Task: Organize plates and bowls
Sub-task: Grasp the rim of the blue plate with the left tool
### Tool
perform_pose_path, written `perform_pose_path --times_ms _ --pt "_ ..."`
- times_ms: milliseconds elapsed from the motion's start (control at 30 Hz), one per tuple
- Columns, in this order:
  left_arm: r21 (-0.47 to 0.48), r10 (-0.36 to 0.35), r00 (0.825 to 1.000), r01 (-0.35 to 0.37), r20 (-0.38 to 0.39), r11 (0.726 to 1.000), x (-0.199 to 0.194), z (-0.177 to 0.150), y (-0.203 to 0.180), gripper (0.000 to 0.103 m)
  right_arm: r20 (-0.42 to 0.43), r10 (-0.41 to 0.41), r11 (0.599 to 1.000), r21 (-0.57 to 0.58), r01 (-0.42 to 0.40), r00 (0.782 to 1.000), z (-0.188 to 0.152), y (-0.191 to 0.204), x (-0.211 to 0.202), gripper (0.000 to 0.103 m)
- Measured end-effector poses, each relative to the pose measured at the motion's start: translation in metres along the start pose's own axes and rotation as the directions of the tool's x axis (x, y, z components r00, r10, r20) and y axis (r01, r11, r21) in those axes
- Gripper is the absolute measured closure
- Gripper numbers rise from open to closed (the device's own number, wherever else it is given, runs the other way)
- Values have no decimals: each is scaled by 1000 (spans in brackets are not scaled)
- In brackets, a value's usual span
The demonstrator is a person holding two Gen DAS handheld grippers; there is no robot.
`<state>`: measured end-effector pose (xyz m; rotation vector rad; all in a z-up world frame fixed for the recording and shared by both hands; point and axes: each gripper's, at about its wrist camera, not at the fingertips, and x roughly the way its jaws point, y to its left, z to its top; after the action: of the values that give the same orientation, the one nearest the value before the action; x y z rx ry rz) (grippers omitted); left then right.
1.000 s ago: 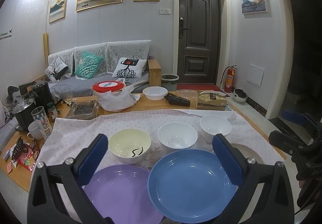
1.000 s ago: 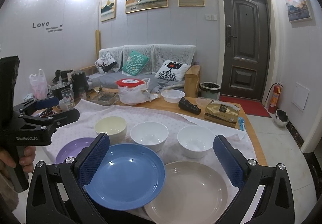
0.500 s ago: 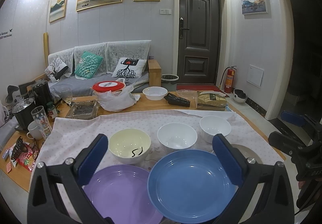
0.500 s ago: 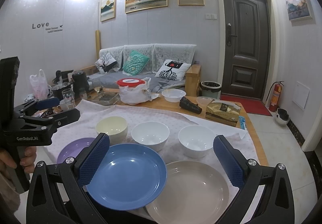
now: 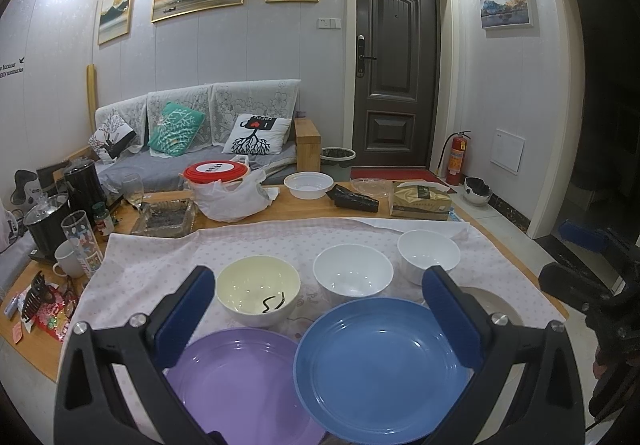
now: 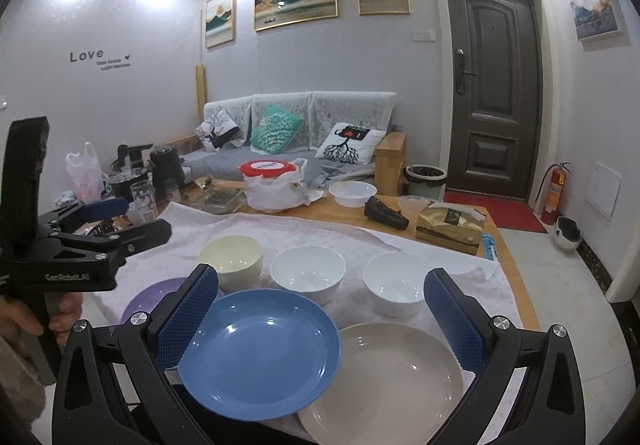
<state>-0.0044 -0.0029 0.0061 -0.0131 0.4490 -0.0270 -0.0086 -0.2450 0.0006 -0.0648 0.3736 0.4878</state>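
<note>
On the dotted cloth a purple plate, a blue plate and a beige plate lie in a front row. Behind them stand a cream bowl with a dark scrap inside and two white bowls. The blue plate overlaps the beige plate's left rim in the right wrist view. My left gripper is open and empty above the purple and blue plates. My right gripper is open and empty above the blue and beige plates.
Behind the cloth the wooden table holds a red-lidded container in a bag, a small white bowl, a tissue box and a glass tray. Kettles, cups and clutter crowd the left end.
Both grippers have barely moved; the right wrist view has shifted slightly, with the plates a little further right in it. Nothing was taken hold of.
</note>
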Motion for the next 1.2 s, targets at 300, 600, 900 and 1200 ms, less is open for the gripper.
perform_pose_path --times_ms 300,600,900,1200 --pt "-24 -36 998 35 -55 999 21 -7 14 0 -67 32 998 58 -28 997 -5 -6 12 3" --pt "-124 -100 958 69 -267 990 82 -51 48 4 -282 71 991 130 -36 957 -51 -19 58 29" --pt "-229 -222 882 135 -415 964 127 -107 60 49 -429 135 971 236 -33 893 -96 -31 97 49" --pt "-255 -270 864 171 -425 952 132 -112 53 83 -472 154 970 238 -42 868 -104 -23 108 72"
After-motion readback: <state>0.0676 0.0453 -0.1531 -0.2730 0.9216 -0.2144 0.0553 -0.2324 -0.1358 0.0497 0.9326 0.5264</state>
